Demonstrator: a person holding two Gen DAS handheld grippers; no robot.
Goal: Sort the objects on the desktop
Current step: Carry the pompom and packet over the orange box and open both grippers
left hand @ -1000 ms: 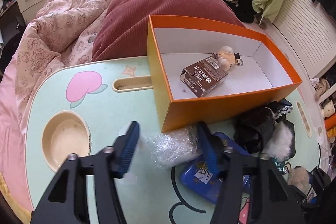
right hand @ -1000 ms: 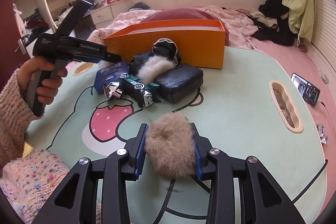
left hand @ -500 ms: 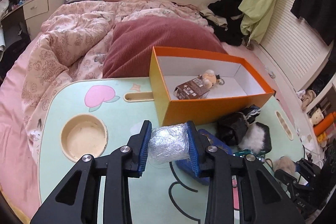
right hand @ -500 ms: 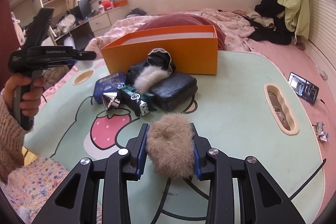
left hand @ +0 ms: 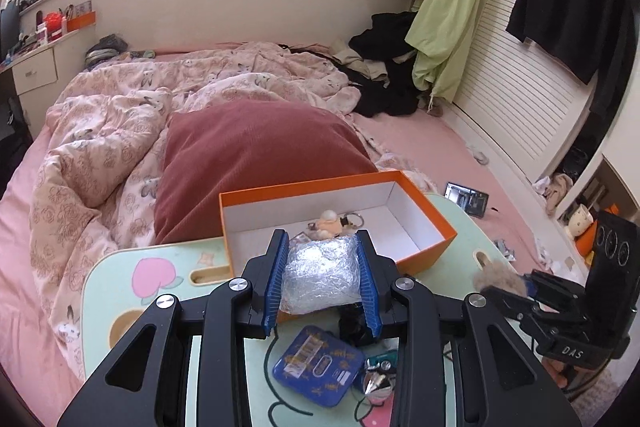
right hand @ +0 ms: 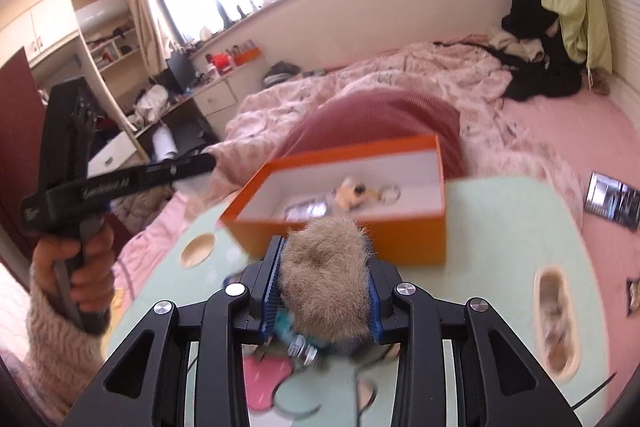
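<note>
A: Two grippers hang loaded above the table (left hand: 120, 291): the left gripper (left hand: 322, 283) clamps a crinkled plastic packet (left hand: 320, 277), the right gripper (right hand: 322, 285) a tan fur ball (right hand: 326, 283), both at lower centre of frame.

B: The orange box (right hand: 344, 235) sits just beyond. Best to carry each clear over its rim before letting go, one at a time.

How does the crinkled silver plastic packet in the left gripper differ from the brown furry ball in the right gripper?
The crinkled silver plastic packet is shiny and wrinkled, while the brown furry ball is matt and hairy. The packet looks flattish with angular folds, and the ball is rounded and bulges above the pads. What they share: each is pinched between blue pads, in the left gripper and the right gripper, in front of the orange cardboard box.
</note>
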